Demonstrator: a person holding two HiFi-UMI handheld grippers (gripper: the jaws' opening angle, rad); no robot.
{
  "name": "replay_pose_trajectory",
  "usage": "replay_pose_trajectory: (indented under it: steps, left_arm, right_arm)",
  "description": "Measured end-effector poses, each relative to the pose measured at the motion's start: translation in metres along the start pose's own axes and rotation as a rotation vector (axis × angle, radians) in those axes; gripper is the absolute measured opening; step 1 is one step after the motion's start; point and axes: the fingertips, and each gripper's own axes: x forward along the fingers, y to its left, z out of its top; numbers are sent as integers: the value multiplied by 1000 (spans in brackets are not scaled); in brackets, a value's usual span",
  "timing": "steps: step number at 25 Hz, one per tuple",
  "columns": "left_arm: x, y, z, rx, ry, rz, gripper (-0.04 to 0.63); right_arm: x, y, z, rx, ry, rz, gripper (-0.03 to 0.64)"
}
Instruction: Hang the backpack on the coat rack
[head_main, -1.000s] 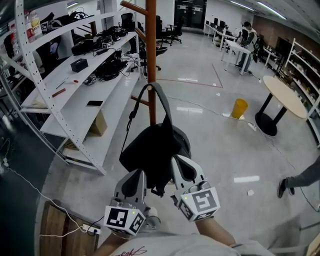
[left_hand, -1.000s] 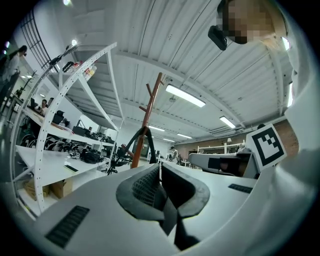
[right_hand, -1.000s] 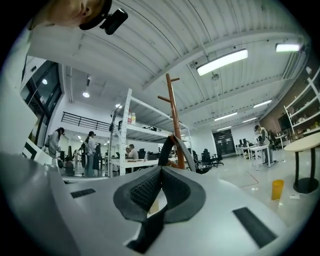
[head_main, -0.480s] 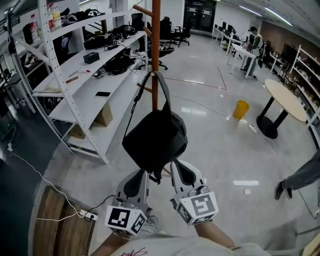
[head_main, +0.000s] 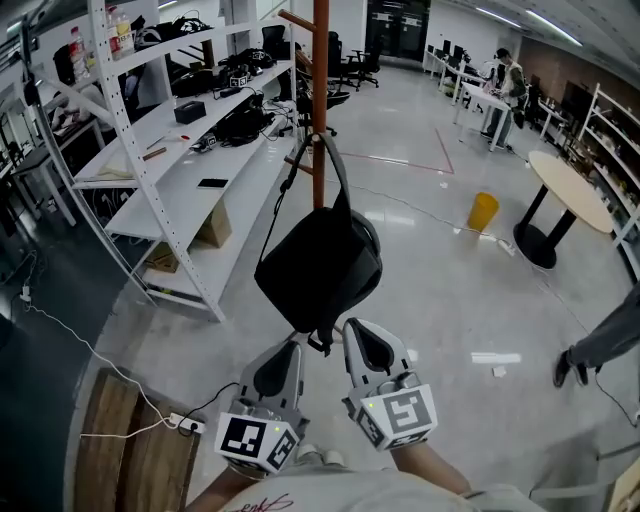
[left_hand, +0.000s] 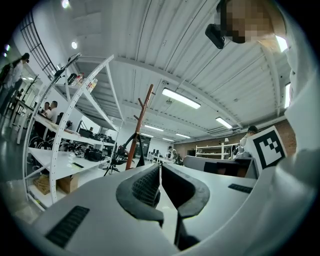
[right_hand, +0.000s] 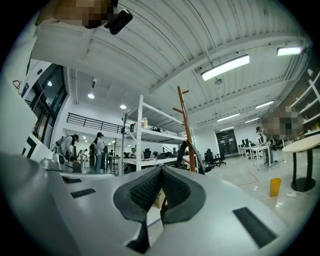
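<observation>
A black backpack (head_main: 322, 265) hangs by its top strap (head_main: 330, 165) from a peg of the brown wooden coat rack (head_main: 320, 95). It hangs free, above the floor. My left gripper (head_main: 291, 347) and right gripper (head_main: 354, 331) sit side by side just below the bag's bottom, both shut with nothing between the pads. In the left gripper view the shut left gripper (left_hand: 159, 176) points toward the coat rack (left_hand: 138, 125). In the right gripper view the right gripper (right_hand: 161, 174) points at the coat rack (right_hand: 185, 127), with the strap (right_hand: 196, 152) looped over it. The bag's body is hidden behind the jaws in both gripper views.
White metal shelving (head_main: 175, 165) with loose gear stands left of the rack. A yellow bin (head_main: 483, 211) and a round table (head_main: 572, 195) stand at the right. A person's leg (head_main: 600, 345) enters at the right edge. Wooden boards (head_main: 125, 450) and a cable lie at the lower left.
Both grippers have drawn back down from the backpack's underside, where they sat a second ago. The bag now hangs clear above them on the rack.
</observation>
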Motion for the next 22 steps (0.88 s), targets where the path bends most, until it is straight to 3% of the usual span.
replay_pose_trajectory:
  steps: [22]
  left_arm:
    - [-29, 9, 8, -11, -21, -15, 25]
  right_arm:
    - [-2, 42, -2, -17, -12, 24, 18]
